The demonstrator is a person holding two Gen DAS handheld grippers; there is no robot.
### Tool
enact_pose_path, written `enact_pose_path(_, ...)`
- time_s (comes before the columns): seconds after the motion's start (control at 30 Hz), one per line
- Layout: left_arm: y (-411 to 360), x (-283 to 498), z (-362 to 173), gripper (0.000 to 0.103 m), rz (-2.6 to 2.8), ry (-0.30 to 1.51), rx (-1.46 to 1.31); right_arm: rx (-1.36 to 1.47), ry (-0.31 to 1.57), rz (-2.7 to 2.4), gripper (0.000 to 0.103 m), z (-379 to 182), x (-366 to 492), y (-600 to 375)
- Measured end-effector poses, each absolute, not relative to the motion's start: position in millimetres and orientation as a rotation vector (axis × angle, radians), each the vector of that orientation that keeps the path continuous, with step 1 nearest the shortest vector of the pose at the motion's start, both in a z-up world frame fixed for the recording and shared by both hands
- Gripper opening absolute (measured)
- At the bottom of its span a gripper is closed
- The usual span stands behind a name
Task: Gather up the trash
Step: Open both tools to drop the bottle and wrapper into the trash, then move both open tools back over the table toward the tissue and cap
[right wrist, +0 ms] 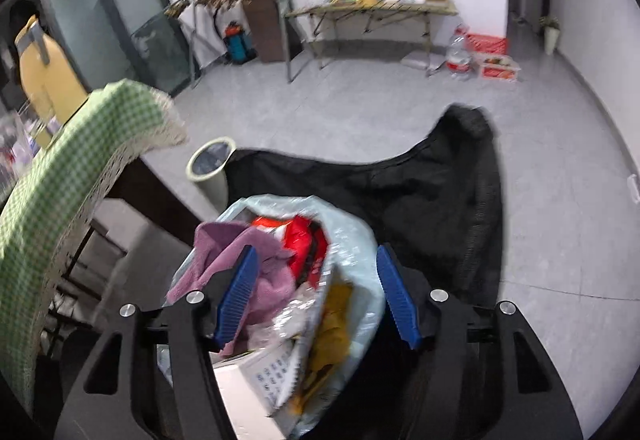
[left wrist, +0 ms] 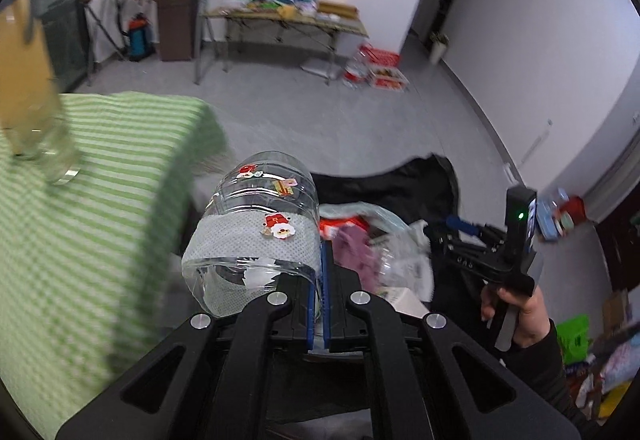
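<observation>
My left gripper (left wrist: 320, 280) is shut on the side wall of a cut clear plastic bottle (left wrist: 256, 232) with Santa stickers and a white mesh band. It holds the bottle beside the table edge, left of the trash bag. The pale plastic trash bag (right wrist: 352, 240) lies open on black fabric and holds a purple cloth (right wrist: 228, 244), red wrappers (right wrist: 296, 236) and papers. My right gripper (right wrist: 316, 292) hangs open just over the bag's mouth, its blue pads on either side of the contents and pressing on nothing. The left wrist view shows the bag (left wrist: 372, 236) and, at the right, the right gripper (left wrist: 456, 228) in a hand.
A table with a green checked cloth (left wrist: 100, 200) fills the left, with a glass jar (left wrist: 60, 160) on it. A white wastebasket (right wrist: 212, 164) stands on the grey floor behind the bag. Black fabric (right wrist: 420, 192) spreads under the bag. A cluttered folding table (right wrist: 372, 8) stands at the far wall.
</observation>
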State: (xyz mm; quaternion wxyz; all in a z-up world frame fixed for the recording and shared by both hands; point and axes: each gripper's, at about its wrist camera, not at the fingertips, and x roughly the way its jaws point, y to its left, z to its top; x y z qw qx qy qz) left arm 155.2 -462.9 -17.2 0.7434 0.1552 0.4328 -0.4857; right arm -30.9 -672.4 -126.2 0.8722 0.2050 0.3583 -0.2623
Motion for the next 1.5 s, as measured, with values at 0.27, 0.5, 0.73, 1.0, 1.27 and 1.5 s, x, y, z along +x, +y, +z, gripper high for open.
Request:
enact_pose_path(0.27, -537.1, 119.4, -65.0, 0.000, -1.193, 1.056, 0.422, 0.440, 0.642, -0.662, 0.066, -117.9, -77.6, -667.3)
enact_pose_path(0.5, -593.9, 112.3, -120.8, 0.003, -1.185, 1.241, 0.436, 0.482, 0.551, -0.770, 0.069, -122.0, -98.6, -661.0)
enact_pose_path(0.73, -611.0, 115.7, -125.0, 0.055, -1.154, 1.212, 0.392, 0.449, 0.502, -0.821, 0.069, -121.7, -102.1, -655.3)
enact_pose_path(1.0, -574.5, 121.7, -110.3, 0.058, -1.132, 1.139, 0.400, 0.431, 0.488, -0.805, 0.069, -122.6, -100.8, -654.6)
enact_pose_path(1.27, -529.2, 133.0, -92.2, 0.059, -1.082, 1.076, 0.371, 0.425, 0.503, -0.827, 0.069, -122.7, -99.0, -654.1)
enact_pose_path(1.5, -478.2, 146.8, -65.1, 0.060, -1.027, 1.008, 0.320, 0.457, 0.503, -0.774, 0.069, -108.6, -91.5, -648.6)
